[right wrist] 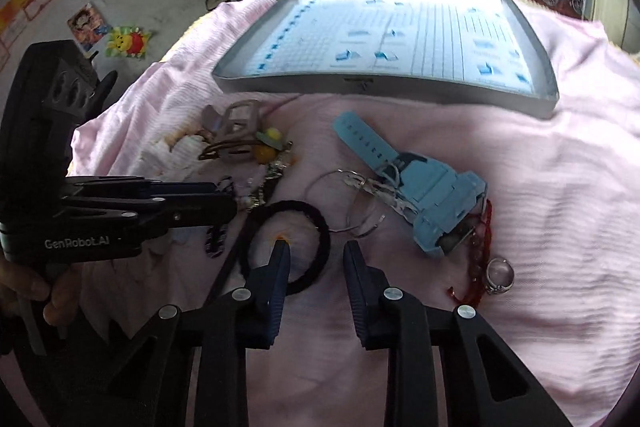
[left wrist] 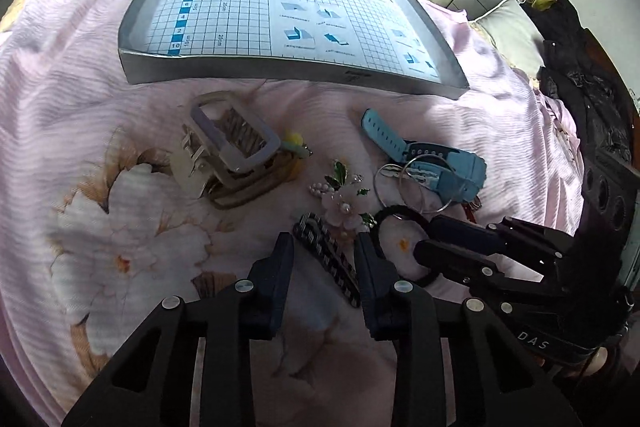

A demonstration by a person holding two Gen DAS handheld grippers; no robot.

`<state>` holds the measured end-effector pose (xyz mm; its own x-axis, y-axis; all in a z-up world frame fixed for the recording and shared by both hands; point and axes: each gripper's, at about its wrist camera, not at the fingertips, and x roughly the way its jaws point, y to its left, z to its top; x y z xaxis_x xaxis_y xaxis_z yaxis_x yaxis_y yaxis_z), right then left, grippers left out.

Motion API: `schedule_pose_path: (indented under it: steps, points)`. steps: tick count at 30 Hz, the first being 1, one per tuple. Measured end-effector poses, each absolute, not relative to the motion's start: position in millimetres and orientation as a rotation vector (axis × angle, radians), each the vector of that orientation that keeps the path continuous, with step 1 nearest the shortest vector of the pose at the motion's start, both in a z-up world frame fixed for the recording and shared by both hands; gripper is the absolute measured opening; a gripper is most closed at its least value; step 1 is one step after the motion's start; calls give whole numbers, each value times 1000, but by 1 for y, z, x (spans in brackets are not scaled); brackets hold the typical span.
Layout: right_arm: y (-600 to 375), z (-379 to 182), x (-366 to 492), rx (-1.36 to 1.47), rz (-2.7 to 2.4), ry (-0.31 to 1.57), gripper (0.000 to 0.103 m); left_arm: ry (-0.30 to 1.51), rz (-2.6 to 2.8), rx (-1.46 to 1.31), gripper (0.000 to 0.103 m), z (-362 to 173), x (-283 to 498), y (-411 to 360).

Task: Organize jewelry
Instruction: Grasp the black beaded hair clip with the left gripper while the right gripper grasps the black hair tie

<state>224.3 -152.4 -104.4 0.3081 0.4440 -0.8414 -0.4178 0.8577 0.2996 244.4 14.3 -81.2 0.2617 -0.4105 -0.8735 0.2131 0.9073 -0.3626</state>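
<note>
Lying scattered on a pink floral bedspread (left wrist: 80,75): a blue rubber-strapped watch (right wrist: 424,187), thin silver hoop rings (left wrist: 424,187), a black elastic hair tie (right wrist: 288,247), a black-and-white striped flat hair clip (left wrist: 328,259), a pearl-and-green-leaf flower brooch (left wrist: 340,195), a beige and grey plastic claw clip (left wrist: 232,151), a red beaded string (right wrist: 480,259) and a silver stone ring (right wrist: 500,275). Beyond them, on the same bedspread, a shallow grey tray with a grid-printed floor (left wrist: 280,71), nothing lying in it. Left tongs (left wrist: 324,243) spread apart low over the bed, straddling the striped hair clip without touching it. Right tongs (right wrist: 316,247) likewise spread apart, one fingertip (right wrist: 280,251) inside the loop of the hair tie, the other outside it, nothing pinched. Both pairs close together, pointing across each other.
</note>
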Motion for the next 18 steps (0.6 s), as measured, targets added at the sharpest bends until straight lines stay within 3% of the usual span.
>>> schedule_pose_path:
  steps: [4,6,9,18]
  points:
    - [-155,-109,226,70,580,1130,19,1238,-430,-181,26,-84,245,13]
    - [-157,-110,225,85,590,1125,11,1236,-430,-180,22,-83,245,14]
    - [-161,-108,223,98,600,1104,7,1236,-430,-194,16,-84,246,13]
    - [-164,-91,214,109,607,993,6,1222,-441,-202,12,-72,240,15]
